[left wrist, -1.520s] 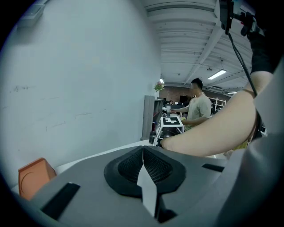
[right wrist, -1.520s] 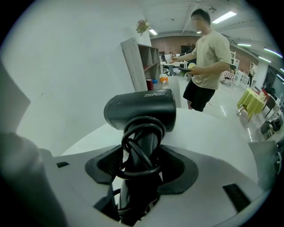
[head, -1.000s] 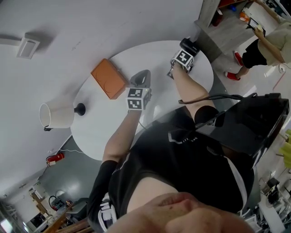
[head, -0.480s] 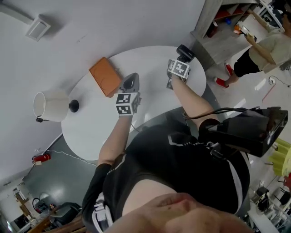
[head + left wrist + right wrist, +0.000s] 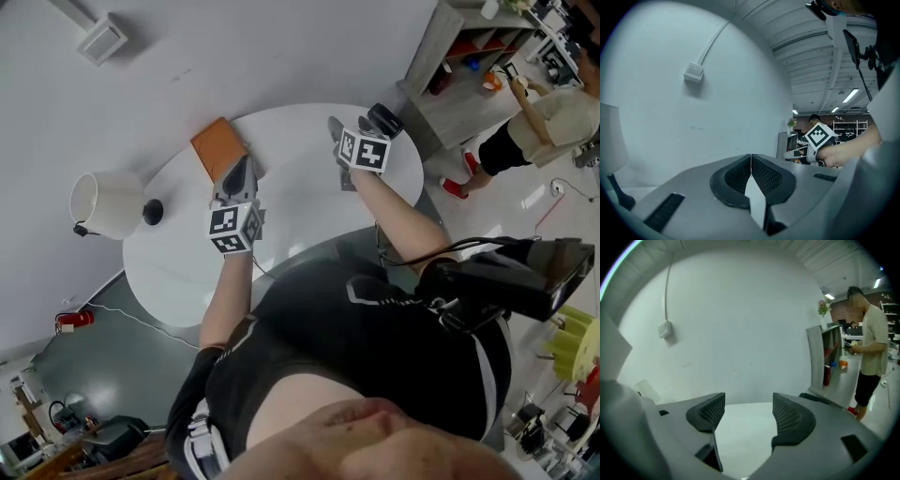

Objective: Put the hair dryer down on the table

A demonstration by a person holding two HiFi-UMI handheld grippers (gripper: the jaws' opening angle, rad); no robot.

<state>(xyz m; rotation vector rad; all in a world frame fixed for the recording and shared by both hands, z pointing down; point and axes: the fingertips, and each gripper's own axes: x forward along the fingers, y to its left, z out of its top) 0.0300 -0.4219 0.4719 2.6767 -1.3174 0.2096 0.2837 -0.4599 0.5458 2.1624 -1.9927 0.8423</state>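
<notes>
A black rounded object [image 5: 383, 118], seemingly the hair dryer, lies at the far right edge of the round white table [image 5: 291, 202], just beside my right gripper's marker cube. My right gripper [image 5: 336, 128] hovers over the table with its jaws apart and nothing between them [image 5: 749, 411]; only white tabletop shows in the gap. My left gripper [image 5: 242, 169] is over the table's left middle, near an orange box. Its pads [image 5: 761, 176] are pressed together with nothing in them. The hair dryer does not show in either gripper view.
An orange flat box [image 5: 217, 146] lies at the table's far left part. A white-shaded lamp [image 5: 105, 204] stands at the left edge. A grey shelf unit [image 5: 459, 70] and a standing person [image 5: 539, 117] are beyond the table on the right. A white wall is behind.
My left gripper has moved left toward the orange box. The right gripper has shifted slightly left, its jaws now pointing away over the table. The head view has drifted.
</notes>
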